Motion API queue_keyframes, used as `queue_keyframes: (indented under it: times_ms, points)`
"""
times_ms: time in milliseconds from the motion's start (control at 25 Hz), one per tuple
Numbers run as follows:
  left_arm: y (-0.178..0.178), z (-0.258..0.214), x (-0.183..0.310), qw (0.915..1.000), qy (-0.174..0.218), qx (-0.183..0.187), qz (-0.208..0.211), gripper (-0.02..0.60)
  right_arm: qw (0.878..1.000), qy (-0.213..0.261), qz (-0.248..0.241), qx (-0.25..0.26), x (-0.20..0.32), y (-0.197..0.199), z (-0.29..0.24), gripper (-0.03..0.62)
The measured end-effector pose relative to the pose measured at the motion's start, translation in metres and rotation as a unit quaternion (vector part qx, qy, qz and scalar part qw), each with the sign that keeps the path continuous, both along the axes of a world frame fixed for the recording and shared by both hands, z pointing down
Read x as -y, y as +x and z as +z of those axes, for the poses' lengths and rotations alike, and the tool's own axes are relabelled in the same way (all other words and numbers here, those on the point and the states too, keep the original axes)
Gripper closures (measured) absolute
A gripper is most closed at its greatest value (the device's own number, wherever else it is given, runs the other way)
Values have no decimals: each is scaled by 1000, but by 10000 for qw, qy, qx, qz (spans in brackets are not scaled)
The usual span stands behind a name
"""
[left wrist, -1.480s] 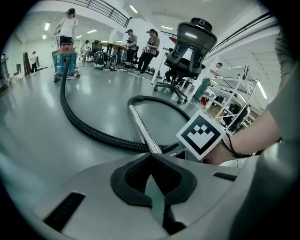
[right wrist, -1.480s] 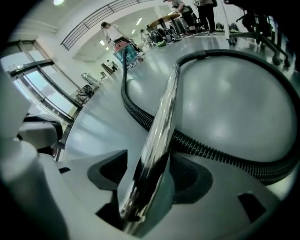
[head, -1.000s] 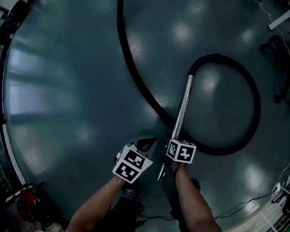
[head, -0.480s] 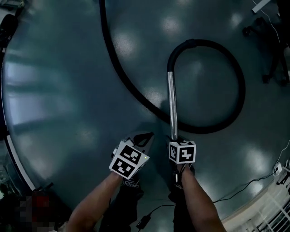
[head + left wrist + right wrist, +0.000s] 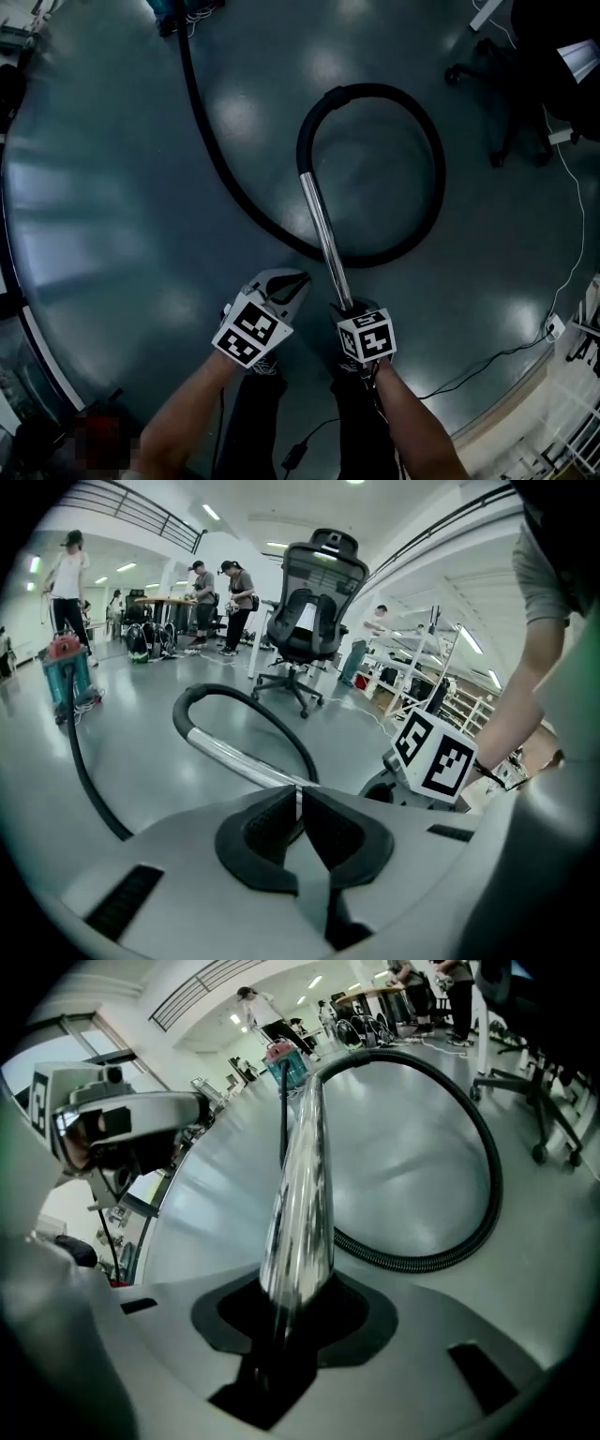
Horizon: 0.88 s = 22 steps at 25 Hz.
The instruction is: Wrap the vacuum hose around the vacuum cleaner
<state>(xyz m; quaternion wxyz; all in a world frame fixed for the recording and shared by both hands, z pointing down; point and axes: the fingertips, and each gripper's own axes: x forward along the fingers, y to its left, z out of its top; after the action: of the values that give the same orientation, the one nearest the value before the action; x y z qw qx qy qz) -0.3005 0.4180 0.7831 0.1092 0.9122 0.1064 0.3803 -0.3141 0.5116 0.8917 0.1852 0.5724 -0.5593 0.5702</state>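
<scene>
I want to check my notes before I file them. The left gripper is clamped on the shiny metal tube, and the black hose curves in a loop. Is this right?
Not quite. The right gripper is clamped on the metal tube, as the right gripper view shows; the left gripper is shut on nothing. The black hose does curve in a loop.

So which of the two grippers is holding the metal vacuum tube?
The right gripper: its jaws, which have just been closing, clamp the chrome tube. The left gripper has its jaws shut together on nothing.
</scene>
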Motion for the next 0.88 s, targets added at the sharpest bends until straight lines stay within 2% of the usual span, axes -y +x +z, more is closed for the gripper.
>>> queue_keyframes:
  times_ms: [120,280,400,480,560,640,760,880]
  points:
    - [20,-44,0,9997,128,-133,159,571,9996,71,-284,-20,-14,6,-48,464]
    - [32,-100,-5,9980,295,-196,520,498,9975,95,-694,-64,-31,6,-112,464]
    - [43,-147,-15,9967,375,-289,653,485,9948,86,-1012,-5,-51,6,-159,464]
    - [50,-170,-30,9945,448,-254,912,418,9929,66,-1190,3,-68,12,-189,464]
    - [51,-184,-50,9887,595,-128,1372,344,9907,47,-1360,-26,-84,16,-217,464]
    - [50,-200,-69,9784,799,-36,1904,316,9883,68,-1523,-80,-95,19,-242,464]
    - [52,-230,-97,9633,1013,-37,2486,304,9841,44,-1770,-157,-114,27,-280,464]
    - [62,-266,-116,9571,1112,-103,2673,302,9784,5,-2051,-258,-131,45,-316,464]
